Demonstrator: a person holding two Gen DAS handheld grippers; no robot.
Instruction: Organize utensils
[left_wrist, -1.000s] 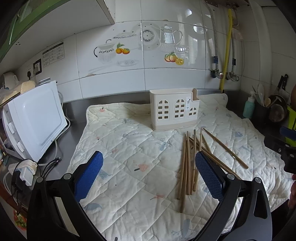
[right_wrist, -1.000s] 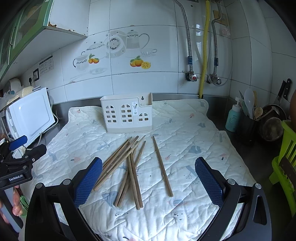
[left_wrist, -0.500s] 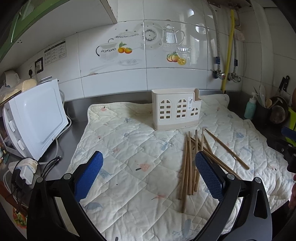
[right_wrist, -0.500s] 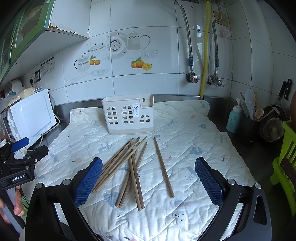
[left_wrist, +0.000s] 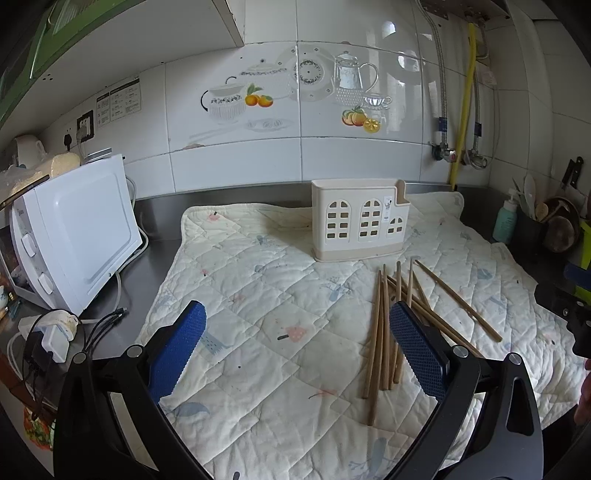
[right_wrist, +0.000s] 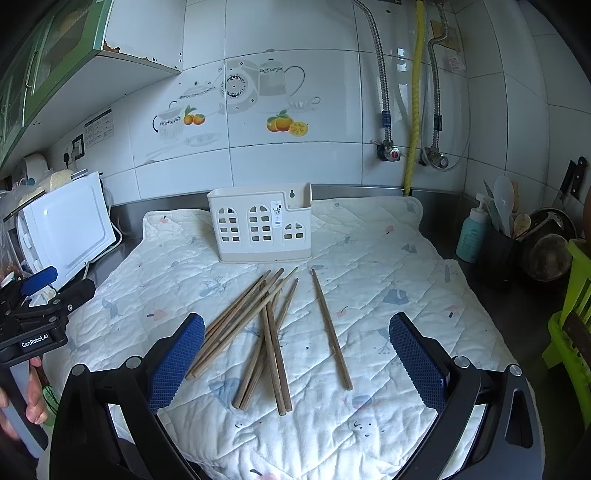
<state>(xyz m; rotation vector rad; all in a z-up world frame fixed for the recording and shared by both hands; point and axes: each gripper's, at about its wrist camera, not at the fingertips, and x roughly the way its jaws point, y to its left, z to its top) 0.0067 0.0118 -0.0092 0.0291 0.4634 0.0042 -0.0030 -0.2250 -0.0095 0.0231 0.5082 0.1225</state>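
1. Left wrist view: left gripper (left_wrist: 295, 354) held above the quilted mat (left_wrist: 258, 295), its blue-padded fingers (left_wrist: 177, 350) spread wide with nothing between them
2. Chopsticks (left_wrist: 384, 325) lie in a loose pile on the mat, just beside and partly behind the gripper's right-hand finger; one pair lies apart, farther right
3. Cream utensil holder (left_wrist: 360, 221) with window-shaped cut-outs stands upright at the far side of the mat, near the tiled wall, beyond the tips of the chopsticks
4. White appliance (left_wrist: 77, 236) stands on the steel counter, left of the mat; part of the right gripper shows at the right edge
5. Right wrist view: right gripper (right_wrist: 295, 354) over the near part of the mat (right_wrist: 406, 277), fingers (right_wrist: 415, 354) wide apart and gripping nothing
6. Chopsticks (right_wrist: 258, 325) lie fanned on the mat between the fingers, the separate pair (right_wrist: 330, 328) to their right; the holder (right_wrist: 262, 229) stands behind them
7. Left gripper (right_wrist: 37, 314) shows at the left edge, held in a hand (right_wrist: 33, 402)
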